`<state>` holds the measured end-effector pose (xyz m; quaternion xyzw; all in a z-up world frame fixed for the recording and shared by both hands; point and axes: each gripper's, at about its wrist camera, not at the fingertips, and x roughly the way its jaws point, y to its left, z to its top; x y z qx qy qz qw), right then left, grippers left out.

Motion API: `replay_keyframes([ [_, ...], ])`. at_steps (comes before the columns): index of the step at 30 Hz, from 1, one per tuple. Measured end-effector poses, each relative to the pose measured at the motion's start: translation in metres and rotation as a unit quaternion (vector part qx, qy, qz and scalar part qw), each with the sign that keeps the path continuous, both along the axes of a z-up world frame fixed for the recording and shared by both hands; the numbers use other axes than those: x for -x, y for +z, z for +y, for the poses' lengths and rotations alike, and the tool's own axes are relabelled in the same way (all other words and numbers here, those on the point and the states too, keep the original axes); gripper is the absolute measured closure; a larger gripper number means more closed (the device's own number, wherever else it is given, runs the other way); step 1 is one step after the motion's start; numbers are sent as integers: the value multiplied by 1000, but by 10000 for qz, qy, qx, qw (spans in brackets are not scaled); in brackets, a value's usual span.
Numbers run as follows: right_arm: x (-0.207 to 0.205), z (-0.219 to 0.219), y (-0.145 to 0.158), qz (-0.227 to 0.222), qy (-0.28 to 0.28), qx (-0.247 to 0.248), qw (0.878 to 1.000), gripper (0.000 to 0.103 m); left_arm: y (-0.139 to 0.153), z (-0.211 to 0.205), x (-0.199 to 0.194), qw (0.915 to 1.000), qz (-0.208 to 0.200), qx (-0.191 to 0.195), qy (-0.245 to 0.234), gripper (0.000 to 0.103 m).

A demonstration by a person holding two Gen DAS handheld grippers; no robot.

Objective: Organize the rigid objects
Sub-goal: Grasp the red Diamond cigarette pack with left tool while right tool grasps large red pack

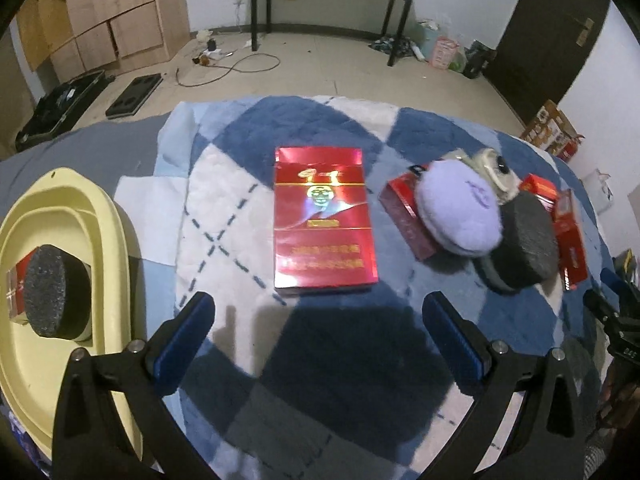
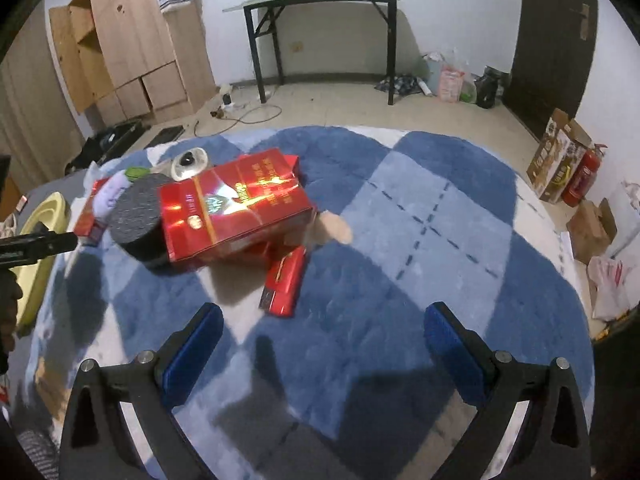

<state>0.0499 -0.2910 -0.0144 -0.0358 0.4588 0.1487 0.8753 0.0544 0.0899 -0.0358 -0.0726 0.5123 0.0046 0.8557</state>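
A blue-and-white diamond-patterned blanket [image 1: 320,340] covers the surface, beige floor and a black folding table [image 2: 320,0] behind. The left gripper [image 1: 318,320] and right gripper [image 2: 324,332] both gape, empty. A red cigarette carton [image 1: 324,222] lies flat just ahead of the left one; a yellow tray [image 1: 116,240] sits at left.

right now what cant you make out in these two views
- Red box in the yellow tray, left wrist view: dark disc covers most of it.
- Red boxes at right, left wrist view: purple plush and grey disc hide them.
- Print on the flat red box: blurred.
- Beige object, right wrist view: blurred, half behind the big red box.
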Motion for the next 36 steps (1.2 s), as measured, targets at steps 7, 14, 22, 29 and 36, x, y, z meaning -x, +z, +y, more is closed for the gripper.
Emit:
replay_keyframes([
  [7,-14,14,-1,-372,824,-550,9944,0,-3,2,-7,9995,-17,229,-225,0],
  [14,-45,27,-9,-353,1534,-463,9864,0,-9,-3,-19,9991,33,251,-348,0],
  [22,-63,26,-7,-265,1426,-387,9887,0,-18,-4,-33,9995,76,160,-277,0],
  [29,-73,20,-17,-70,1258,-463,9910,5,-19,-4,-38,9996,13,149,-220,1],
  [36,-69,23,-16,-46,1245,-341,9916,12,-15,7,-37,9999,-117,-38,78,41],
])
